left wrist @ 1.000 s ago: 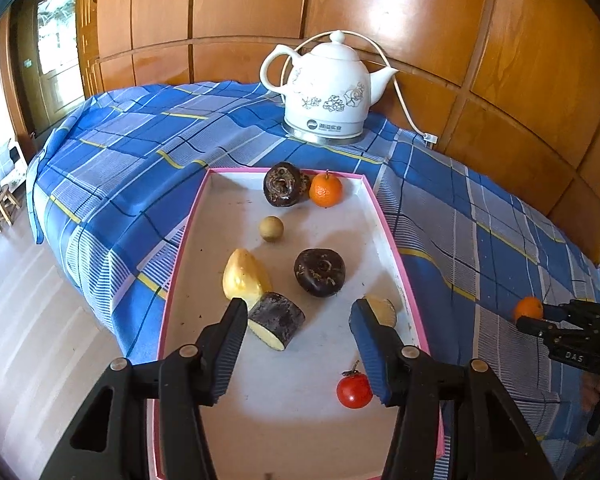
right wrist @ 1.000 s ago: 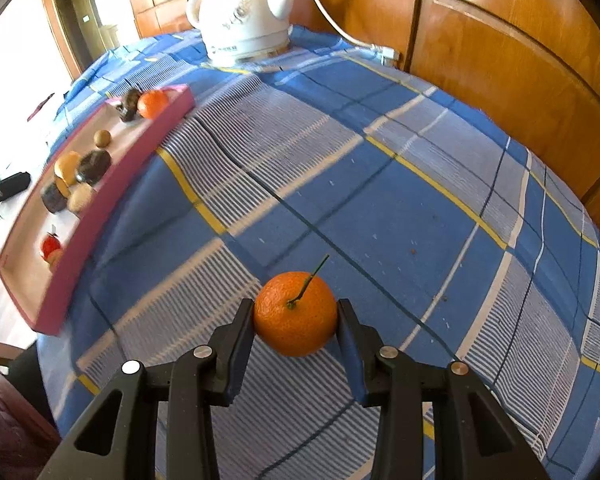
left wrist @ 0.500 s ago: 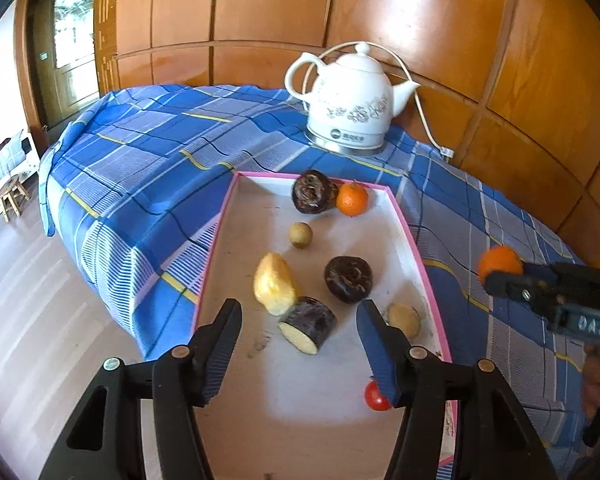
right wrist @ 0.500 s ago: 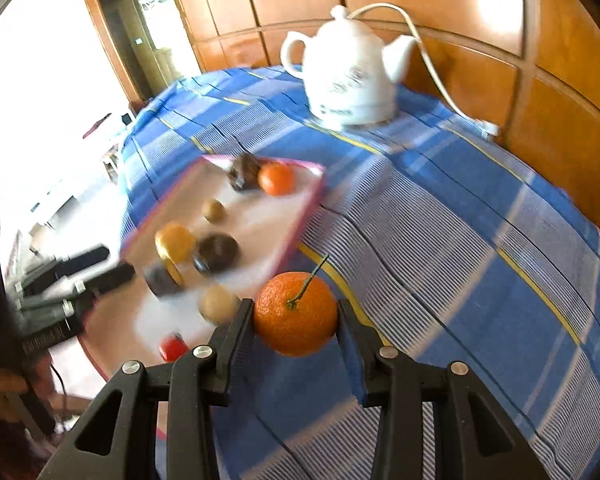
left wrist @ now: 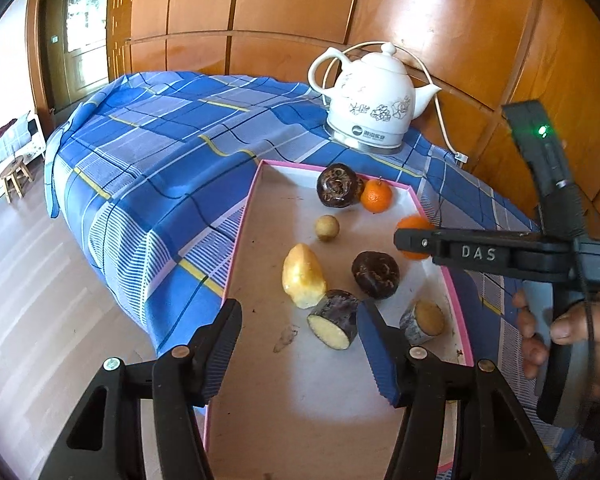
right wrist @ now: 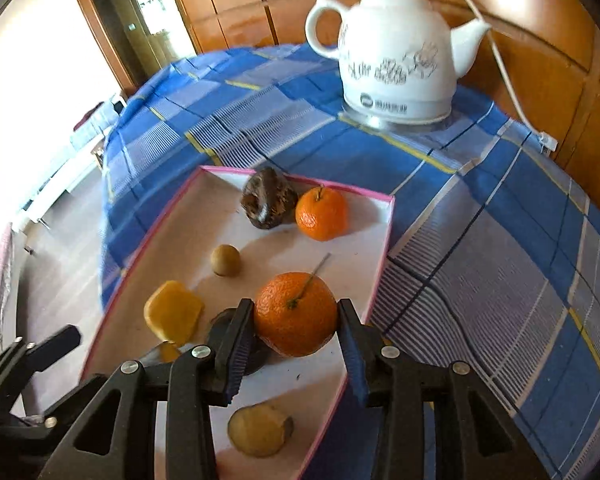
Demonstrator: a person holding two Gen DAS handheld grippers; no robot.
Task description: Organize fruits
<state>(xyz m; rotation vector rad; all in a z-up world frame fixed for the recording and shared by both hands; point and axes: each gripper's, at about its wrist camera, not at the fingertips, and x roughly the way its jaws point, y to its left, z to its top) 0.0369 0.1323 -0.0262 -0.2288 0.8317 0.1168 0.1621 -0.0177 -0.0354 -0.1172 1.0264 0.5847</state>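
A: What lies in the pink-rimmed white tray (right wrist: 380, 236)?

B: Ahead of the right gripper (right wrist: 296, 338), which pinches a stemmed orange mandarin (right wrist: 295, 314) over it: another mandarin (right wrist: 322, 213), a dark wrinkled fruit (right wrist: 269, 203).

A: And the left gripper (left wrist: 300, 346)?

B: Fingers spread, empty; a purple-skinned cut chunk (left wrist: 334, 319) lies between them. A white ceramic kettle (left wrist: 374, 114) stands beyond.

We are in a home, in what looks like a living room or bedroom. Glossy wooden wall panelling (left wrist: 300, 4) runs behind everything, and a wood-framed door with glass panes (left wrist: 86, 36) stands at the left. A blue checked cloth (left wrist: 148, 168) is draped over the desk, and on it sits a white ceramic electric kettle (left wrist: 370, 100) with a flower pattern, its cord (left wrist: 442, 120) trailing to the wall. We also see pale wood flooring (left wrist: 32, 320) and a small wooden stool (left wrist: 16, 176) beyond.
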